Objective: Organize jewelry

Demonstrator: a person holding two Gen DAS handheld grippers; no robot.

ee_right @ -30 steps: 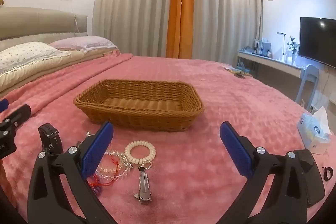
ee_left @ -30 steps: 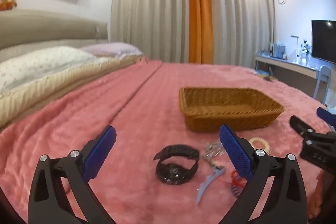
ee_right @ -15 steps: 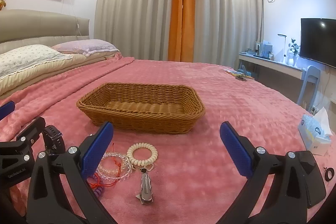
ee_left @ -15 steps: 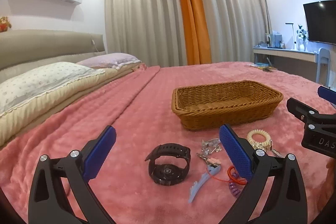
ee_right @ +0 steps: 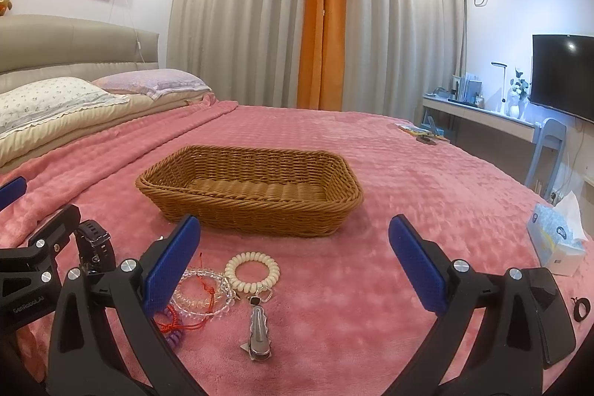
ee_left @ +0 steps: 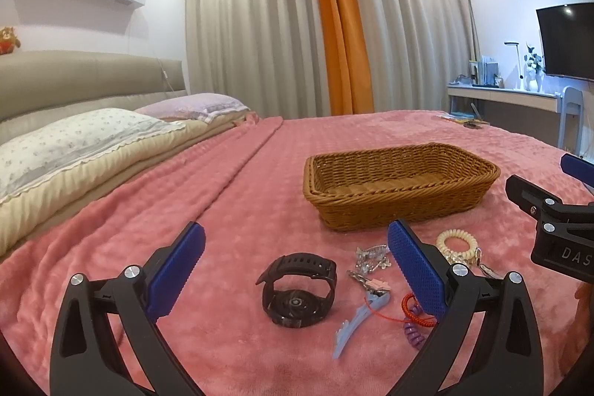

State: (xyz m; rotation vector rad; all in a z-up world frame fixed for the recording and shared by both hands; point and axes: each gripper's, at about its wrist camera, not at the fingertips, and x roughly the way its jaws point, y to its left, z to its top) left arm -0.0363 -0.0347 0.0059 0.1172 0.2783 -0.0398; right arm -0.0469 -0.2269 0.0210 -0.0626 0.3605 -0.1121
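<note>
Both grippers, left (ee_left: 295, 264) and right (ee_right: 293, 262), are hanging released over the bed (ee_left: 241, 210); the watch (ee_left: 297, 288) is looking light, its stiff looped strap offering the best hold.

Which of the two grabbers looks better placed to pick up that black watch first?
Probably the left. The black watch lies on the pink blanket straight ahead of the open left gripper, roughly between its fingers. In the right gripper's view the watch sits far left, mostly hidden.
</note>
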